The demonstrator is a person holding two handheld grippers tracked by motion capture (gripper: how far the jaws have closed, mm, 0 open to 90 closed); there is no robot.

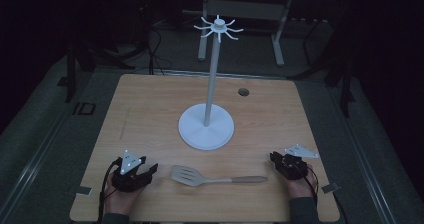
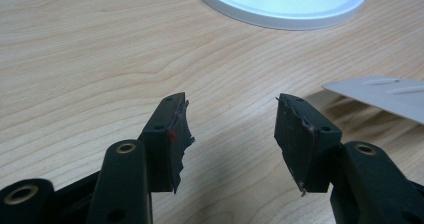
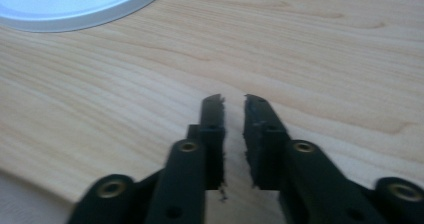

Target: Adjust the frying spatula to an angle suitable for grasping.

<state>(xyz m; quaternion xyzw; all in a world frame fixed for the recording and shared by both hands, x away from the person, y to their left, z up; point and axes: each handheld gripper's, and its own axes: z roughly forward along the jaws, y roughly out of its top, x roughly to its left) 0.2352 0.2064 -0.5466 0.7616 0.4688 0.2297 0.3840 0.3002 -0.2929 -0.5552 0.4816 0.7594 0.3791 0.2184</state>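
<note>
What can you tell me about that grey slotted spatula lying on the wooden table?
The grey slotted spatula lies flat on the light wooden table, near its front edge, between the two grippers. Its broad blade, cut with a few long slots, points toward the left gripper; its slim, paler handle runs toward the right one. It looks like plastic or silicone. Nothing grips or touches it.

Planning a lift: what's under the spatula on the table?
The spatula lies flat on the bare wooden table. Nothing shows beneath it through its slots; the wood its head covers is hidden.

Bare table (image 1: 145,114) flanks the stand (image 1: 206,126); the spatula (image 1: 210,177) lies between both claws.
</note>
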